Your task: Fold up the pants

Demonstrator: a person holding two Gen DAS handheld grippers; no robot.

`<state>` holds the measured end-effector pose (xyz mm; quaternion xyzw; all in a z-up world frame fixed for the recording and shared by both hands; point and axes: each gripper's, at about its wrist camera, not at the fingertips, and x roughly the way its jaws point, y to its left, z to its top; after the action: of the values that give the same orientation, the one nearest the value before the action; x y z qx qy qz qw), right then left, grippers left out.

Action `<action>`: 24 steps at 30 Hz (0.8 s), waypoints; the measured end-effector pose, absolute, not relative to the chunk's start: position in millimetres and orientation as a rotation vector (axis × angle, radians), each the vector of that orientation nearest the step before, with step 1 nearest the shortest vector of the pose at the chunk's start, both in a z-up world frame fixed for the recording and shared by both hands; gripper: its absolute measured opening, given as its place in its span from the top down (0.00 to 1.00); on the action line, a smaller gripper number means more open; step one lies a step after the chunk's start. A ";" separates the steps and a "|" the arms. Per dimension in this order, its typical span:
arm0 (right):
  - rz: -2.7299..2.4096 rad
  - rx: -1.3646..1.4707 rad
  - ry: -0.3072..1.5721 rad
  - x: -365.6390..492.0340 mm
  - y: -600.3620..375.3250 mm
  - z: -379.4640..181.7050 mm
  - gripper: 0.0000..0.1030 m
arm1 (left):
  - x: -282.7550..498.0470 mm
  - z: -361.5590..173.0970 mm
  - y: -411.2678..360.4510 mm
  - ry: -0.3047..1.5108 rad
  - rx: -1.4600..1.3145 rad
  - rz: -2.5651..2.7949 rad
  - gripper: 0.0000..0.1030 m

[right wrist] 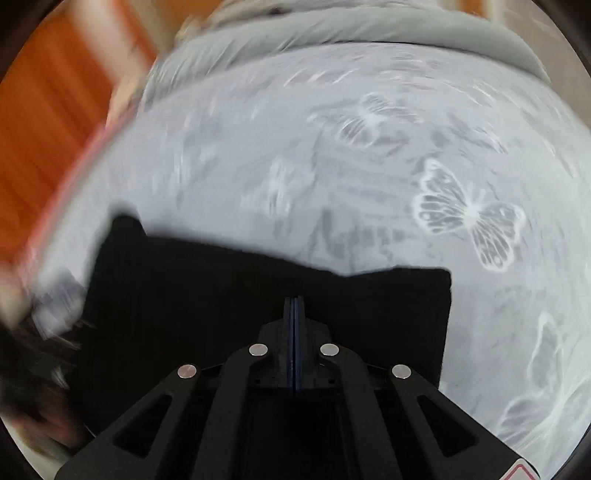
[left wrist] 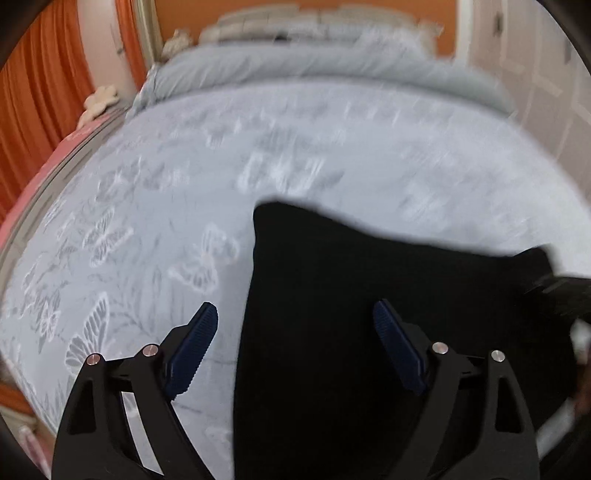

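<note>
step: tidying the last fold | black pants (left wrist: 369, 295) lying folded on butterfly bedsheet (left wrist: 147, 221), 6 o'clock | left gripper (left wrist: 295, 328) spread wide, holding nothing | right gripper (right wrist: 294, 314) clenched, empty | next: pressing flat, I think

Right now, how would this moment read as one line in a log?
black pants: folded on bed | left gripper: open, empty | right gripper: shut, empty

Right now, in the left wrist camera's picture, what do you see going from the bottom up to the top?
The left gripper with open jaws → black folded pants → pale grey bedsheet with white butterflies → rumpled grey duvet → orange wall.
</note>
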<state>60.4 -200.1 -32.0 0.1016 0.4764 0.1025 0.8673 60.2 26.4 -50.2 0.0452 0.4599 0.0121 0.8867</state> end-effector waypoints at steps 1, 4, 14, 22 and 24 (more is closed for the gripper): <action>0.233 0.160 0.941 49.8 -195.0 -18.5 0.98 | 63.0 -54.1 28.3 0.964 0.070 0.037 0.17; 0.173 0.025 0.966 44.2 -191.1 -29.5 0.98 | 64.6 -50.5 31.2 0.960 0.002 0.033 0.17; 0.176 0.031 0.914 -1.4 -209.6 -16.5 0.95 | 33.7 -31.4 35.8 0.906 0.060 0.007 0.19; 0.172 0.039 0.975 -7.6 -216.7 -44.0 0.94 | 13.9 -35.2 33.2 0.920 0.104 -0.008 0.18; 0.174 0.067 0.972 -10.5 -220.7 -45.2 0.93 | 9.6 -36.0 32.5 0.924 0.109 -0.019 0.18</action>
<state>-10.5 -220.7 -45.2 0.0323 0.4663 0.0835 0.8801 9.6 32.6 -36.0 0.0524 0.4457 -0.0091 0.8936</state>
